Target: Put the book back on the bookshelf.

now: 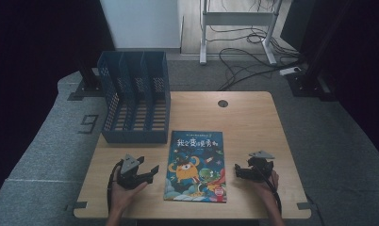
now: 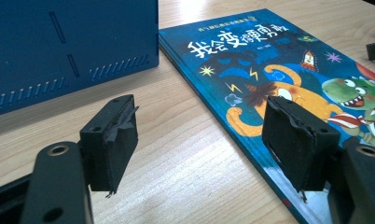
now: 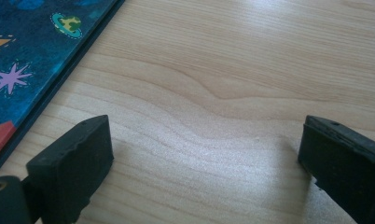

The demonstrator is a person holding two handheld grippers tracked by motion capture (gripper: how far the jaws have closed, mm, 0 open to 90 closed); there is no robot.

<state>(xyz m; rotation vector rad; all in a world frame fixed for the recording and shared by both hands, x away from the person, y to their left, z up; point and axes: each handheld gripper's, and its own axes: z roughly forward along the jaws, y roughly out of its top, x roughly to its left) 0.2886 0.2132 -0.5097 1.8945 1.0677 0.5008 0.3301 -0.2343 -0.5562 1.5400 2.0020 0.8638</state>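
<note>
We hold our left gripper [image 1: 147,171] low over the near left part of the wooden table [image 1: 253,117], our left hand [image 1: 126,190] cupped under it from the near edge, palm up and forearm coming in from the bottom of the high view. Its jaws stand wide apart and hold nothing; in the left gripper view [image 2: 199,140] they point at the left edge of the picture book [image 1: 196,165], with bare wood between them and one jaw rising in front of the book's cover. The book [image 2: 288,79] lies flat, front cover up, in the near middle of the table, between our two grippers, its blue cover showing an orange creature and a green one under white lettering. Our right gripper [image 1: 239,170] sits just right of the book, near its lower right part, with our right hand [image 1: 265,181] gripping it from behind and the wrist angling in from the near right. In the right gripper view [image 3: 204,154] its jaws are also spread wide and empty, resting close above the table top, and the book's edge [image 3: 31,70] runs along the left of that view, just beside the nearer jaw but apart from it. On the far left of the table stands a blue file rack [image 1: 135,96] with slotted dividers, its near wall [image 2: 69,46] just beyond the book's far left corner.
</note>
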